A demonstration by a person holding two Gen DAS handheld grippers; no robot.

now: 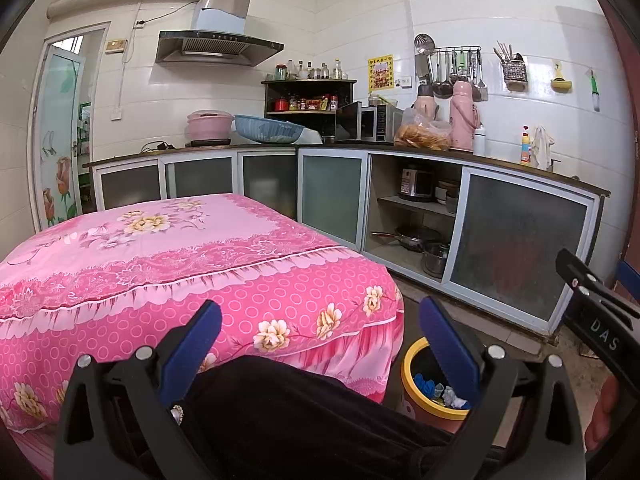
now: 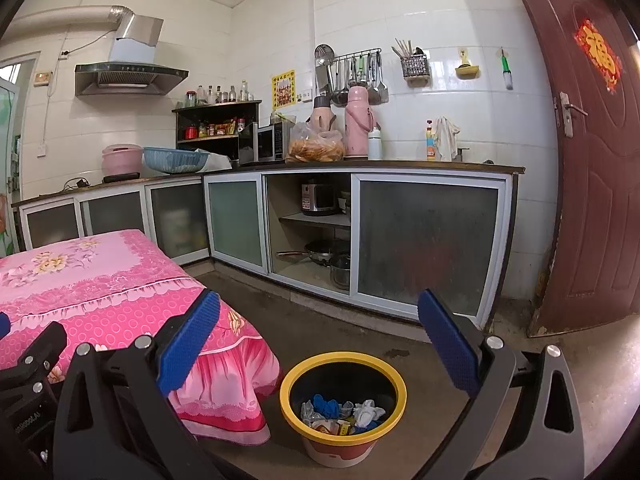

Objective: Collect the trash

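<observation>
Two claws are held wide apart and empty: the left claw (image 1: 320, 344) above a dark-clothed lap, the right claw (image 2: 320, 336) above the floor. Crumpled trash (image 2: 344, 414) is seen inside the yellow-rimmed bin (image 2: 394, 408) just below the right claw, beside the pink-clothed desk (image 2: 100, 280).

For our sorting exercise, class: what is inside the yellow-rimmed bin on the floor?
The bin holds crumpled blue pieces, white wads, clear plastic and a red-and-yellow wrapper. Anything beneath this top layer is covered. Both grippers, left and right, are open and empty.
</observation>
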